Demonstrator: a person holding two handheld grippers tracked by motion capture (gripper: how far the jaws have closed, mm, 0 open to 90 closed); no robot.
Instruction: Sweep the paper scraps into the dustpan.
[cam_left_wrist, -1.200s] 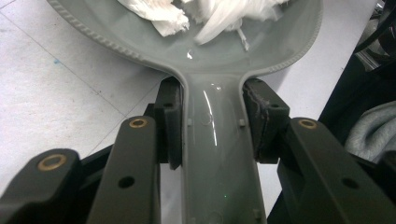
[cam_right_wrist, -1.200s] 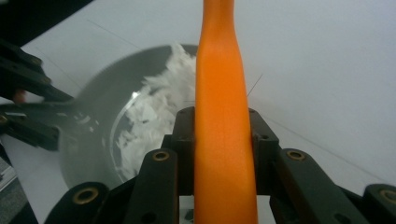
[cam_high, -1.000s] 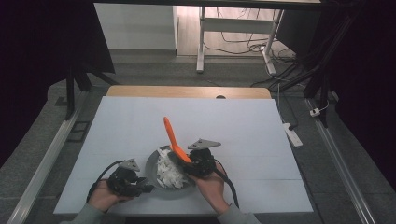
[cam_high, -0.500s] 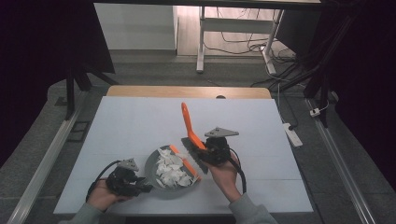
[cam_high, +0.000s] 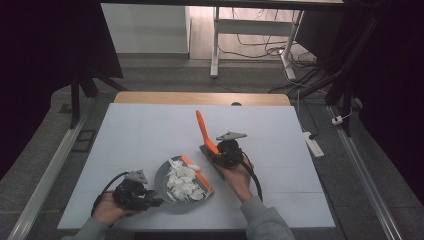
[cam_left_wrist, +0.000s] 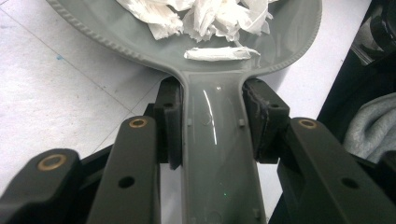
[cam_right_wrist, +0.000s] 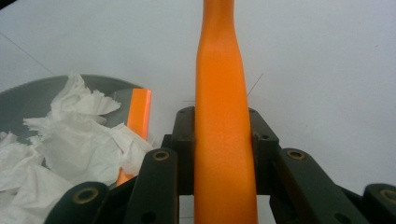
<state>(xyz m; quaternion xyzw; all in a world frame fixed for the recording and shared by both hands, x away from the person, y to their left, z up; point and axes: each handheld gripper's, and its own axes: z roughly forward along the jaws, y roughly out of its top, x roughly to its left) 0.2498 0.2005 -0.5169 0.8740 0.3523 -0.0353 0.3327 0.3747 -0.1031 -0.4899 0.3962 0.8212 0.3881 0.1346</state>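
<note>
A grey dustpan (cam_high: 163, 173) with an orange lip (cam_high: 198, 175) lies near the table's front edge, heaped with white paper scraps (cam_high: 182, 183). My left gripper (cam_high: 150, 200) is shut on the dustpan handle (cam_left_wrist: 217, 154), with the scraps (cam_left_wrist: 210, 14) just beyond the jaws. To the right of the pan, my right gripper (cam_high: 218, 155) is shut on the orange handle of a brush (cam_high: 202, 131), which points up and away. In the right gripper view the handle (cam_right_wrist: 224, 93) runs between the jaws, with the pan (cam_right_wrist: 28, 100) and scraps (cam_right_wrist: 79, 140) at the left.
The white table top (cam_high: 150, 135) stretches open behind and to both sides of the pan. A wooden strip (cam_high: 200, 98) edges its far side. A grey sleeve (cam_high: 265, 220) comes in at the bottom right.
My right gripper has carried the brush to the right, off the dustpan, and the handle now stands more upright. The left gripper and the pan have stayed put.
</note>
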